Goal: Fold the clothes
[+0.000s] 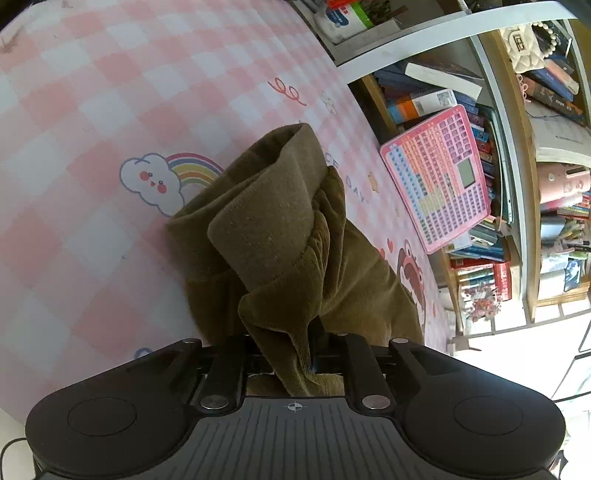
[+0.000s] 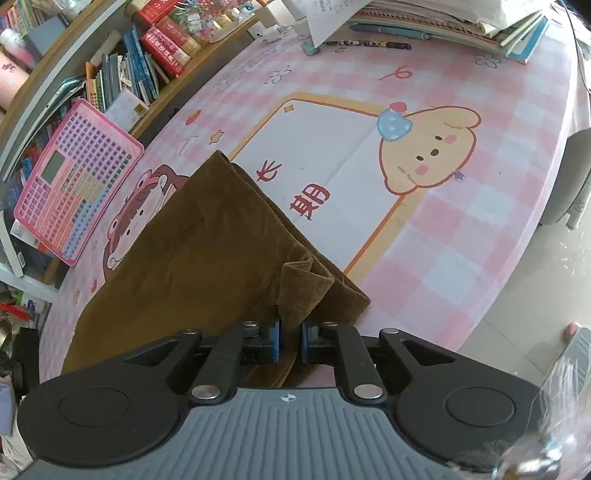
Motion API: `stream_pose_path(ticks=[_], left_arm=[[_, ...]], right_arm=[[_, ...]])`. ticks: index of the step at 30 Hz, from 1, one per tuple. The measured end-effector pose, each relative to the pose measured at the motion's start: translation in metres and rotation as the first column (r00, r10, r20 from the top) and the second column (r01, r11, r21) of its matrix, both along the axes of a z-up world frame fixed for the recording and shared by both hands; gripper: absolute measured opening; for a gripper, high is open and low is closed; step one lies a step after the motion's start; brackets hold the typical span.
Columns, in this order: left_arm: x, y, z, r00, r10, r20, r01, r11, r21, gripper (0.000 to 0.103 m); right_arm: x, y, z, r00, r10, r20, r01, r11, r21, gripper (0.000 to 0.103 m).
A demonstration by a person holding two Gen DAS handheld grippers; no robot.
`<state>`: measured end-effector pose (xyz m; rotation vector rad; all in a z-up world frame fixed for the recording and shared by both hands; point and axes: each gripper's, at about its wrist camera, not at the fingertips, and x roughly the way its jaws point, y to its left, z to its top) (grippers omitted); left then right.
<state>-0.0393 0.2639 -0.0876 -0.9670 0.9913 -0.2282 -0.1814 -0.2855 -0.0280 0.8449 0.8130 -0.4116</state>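
Observation:
An olive-brown corduroy garment [image 1: 273, 236] lies on the pink checked tablecloth [image 1: 92, 110], with its ribbed waistband bunched up in the left wrist view. My left gripper [image 1: 291, 354] is shut on a fold of this garment. In the right wrist view the same garment [image 2: 192, 243] spreads flat to the left, and its folded edge runs along the right. My right gripper [image 2: 290, 338] is shut on a raised corner of the cloth, which is pinched between the blue pads [image 2: 275, 339].
A pink toy keyboard [image 1: 439, 177] leans against a bookshelf [image 1: 491, 129] at the table's far side; it also shows in the right wrist view [image 2: 70, 181]. Books and papers [image 2: 443, 18] are stacked at the far end. The table edge and the floor [image 2: 535, 277] are at the right.

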Motion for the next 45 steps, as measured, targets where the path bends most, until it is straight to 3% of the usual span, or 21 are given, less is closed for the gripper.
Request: stream_pose_path(ticks=[3,7,8,11,14,20,24,26,27,31,33,34,36,39,42,45], left_arm=[[0.005,-0.004,-0.002,1.000,0.000,-0.007,0.000,1.000,-0.001,0.016],[0.009,-0.005,-0.001,1.000,-0.014,-0.012,0.014,1.000,0.004,0.016],[0.009,-0.005,-0.001,1.000,-0.015,-0.011,0.015,1.000,0.003,0.016],[0.007,-0.004,-0.002,1.000,-0.013,-0.010,0.013,1.000,-0.006,0.016],[0.006,-0.002,-0.004,1.000,-0.016,-0.012,0.016,1.000,-0.020,0.016],[0.006,-0.001,-0.004,1.000,-0.024,-0.015,0.024,0.999,-0.024,0.017],[0.007,-0.001,-0.002,0.999,-0.029,-0.014,0.029,0.999,-0.020,0.018],[0.007,-0.001,-0.001,0.999,-0.033,-0.013,0.033,0.999,-0.020,0.019],[0.007,0.000,-0.001,0.999,-0.032,-0.013,0.032,0.999,-0.023,0.019],[0.006,0.002,-0.003,1.000,-0.023,-0.012,0.022,0.999,-0.043,0.020],[0.006,0.003,-0.004,1.000,-0.024,-0.013,0.023,0.998,-0.050,0.020],[0.006,0.004,-0.003,1.000,-0.024,-0.014,0.024,0.998,-0.053,0.020],[0.006,0.005,-0.003,1.000,-0.023,-0.015,0.022,0.998,-0.061,0.022],[0.006,0.006,-0.003,1.000,-0.015,-0.017,0.014,0.996,-0.084,0.031],[0.007,0.004,-0.001,1.000,-0.018,-0.011,0.017,0.995,-0.099,0.044],[0.010,0.000,0.003,1.000,-0.024,-0.009,0.024,0.996,-0.080,0.042]], right_arm=[[0.013,0.000,0.015,0.999,0.038,0.025,-0.037,0.998,-0.044,0.006],[0.014,0.014,0.076,0.957,0.159,0.241,-0.113,0.974,-0.194,0.006],[0.012,0.016,0.080,0.954,0.166,0.249,-0.112,0.970,-0.218,0.006],[0.010,0.010,0.050,0.988,0.097,0.121,-0.075,0.982,-0.175,0.006],[0.008,0.002,0.007,0.998,0.051,-0.040,-0.056,0.991,-0.118,0.006],[0.007,0.006,0.009,0.998,0.051,-0.027,-0.055,0.989,-0.136,0.006],[0.004,0.012,0.047,0.992,0.064,0.105,-0.044,0.983,-0.178,0.006],[0.003,0.017,0.059,0.989,0.069,0.130,-0.040,0.977,-0.210,0.006],[0.003,0.018,0.060,0.990,0.067,0.123,-0.038,0.974,-0.222,0.006],[0.009,0.015,0.021,0.997,0.052,-0.052,-0.062,0.976,-0.207,0.008],[0.008,0.015,0.009,0.995,0.036,-0.096,-0.054,0.978,-0.201,0.021],[0.005,0.015,0.011,0.996,0.020,-0.089,-0.038,0.978,-0.206,0.024],[0.000,0.015,0.019,0.997,-0.030,-0.070,0.014,0.975,-0.223,0.041],[-0.006,0.027,0.035,0.995,-0.090,-0.031,0.076,0.946,-0.314,0.041],[-0.003,0.055,0.046,0.999,0.035,0.035,-0.017,0.909,-0.416,0.041],[0.011,0.086,0.041,0.973,0.229,0.036,-0.183,0.856,-0.483,0.040]])
